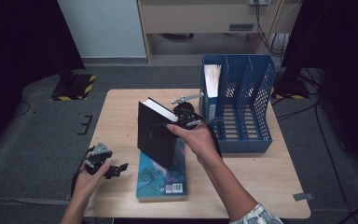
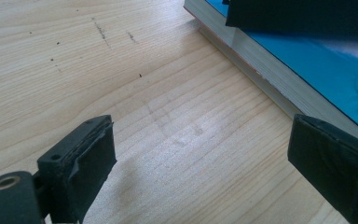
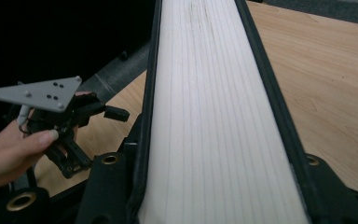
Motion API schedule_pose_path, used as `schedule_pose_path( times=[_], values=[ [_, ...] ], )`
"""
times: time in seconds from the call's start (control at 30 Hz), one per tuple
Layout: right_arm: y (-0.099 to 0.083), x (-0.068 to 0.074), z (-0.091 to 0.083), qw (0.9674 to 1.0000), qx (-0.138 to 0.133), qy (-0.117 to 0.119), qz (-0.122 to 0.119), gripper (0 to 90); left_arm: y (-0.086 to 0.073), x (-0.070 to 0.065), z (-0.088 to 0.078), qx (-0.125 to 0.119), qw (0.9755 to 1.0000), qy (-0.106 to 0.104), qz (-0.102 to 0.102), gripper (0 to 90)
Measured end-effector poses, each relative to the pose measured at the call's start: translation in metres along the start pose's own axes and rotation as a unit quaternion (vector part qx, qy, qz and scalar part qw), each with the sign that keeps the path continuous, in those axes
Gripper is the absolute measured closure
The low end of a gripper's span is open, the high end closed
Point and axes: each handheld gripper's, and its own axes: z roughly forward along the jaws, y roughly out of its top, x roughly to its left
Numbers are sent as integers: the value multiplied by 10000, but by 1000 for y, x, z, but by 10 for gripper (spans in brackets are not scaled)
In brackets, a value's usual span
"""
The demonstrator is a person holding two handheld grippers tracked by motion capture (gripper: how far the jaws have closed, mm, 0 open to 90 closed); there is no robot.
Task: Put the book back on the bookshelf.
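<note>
While my right gripper [image 1: 182, 120] is clamped across the thickness of the black book [image 1: 156, 133], I note that the volume stands upright, its lower edge resting on or just above the blue book [image 1: 164, 175] that lies flat on the surface [image 1: 121, 107]. From the right gripper view, the pale page block [image 3: 214, 116] runs straight away between the two jaws, which press on the dark covers either side. My left gripper [image 1: 114, 170] rests low at the near left, well apart from the black book, its jaws standing wide with nothing between them; in its own view bare wood lies between the pads and the blue book's edge [image 2: 261, 74] runs past on the right. The relation that governs the coming move: the blue file rack [image 1: 242, 107] lies just beyond and to the right of the held book, on the right hand's side, with white papers [image 1: 212, 79] already in its leftmost slot. In my judgement, the book's long axis is near vertical and must stay so, its spine turned parallel with the dividers, to enter a free compartment. The right hand is plainly the nearer one.
</note>
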Motion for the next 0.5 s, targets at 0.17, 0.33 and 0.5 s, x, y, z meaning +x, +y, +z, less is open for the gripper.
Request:
schedule_pose_path(
  times=[0.17,0.33,0.5],
  values=[
    [-1,-7,0,9997,-109,66,227,525,0,-1,1,39,10000,-4,27,73],
    [0,-11,0,9989,-168,111,428,528,-1,1,1,63,10000,28,-2,77],
    [2,-12,0,9983,-227,110,532,530,-2,2,0,46,10000,39,-1,78]
  ],
)
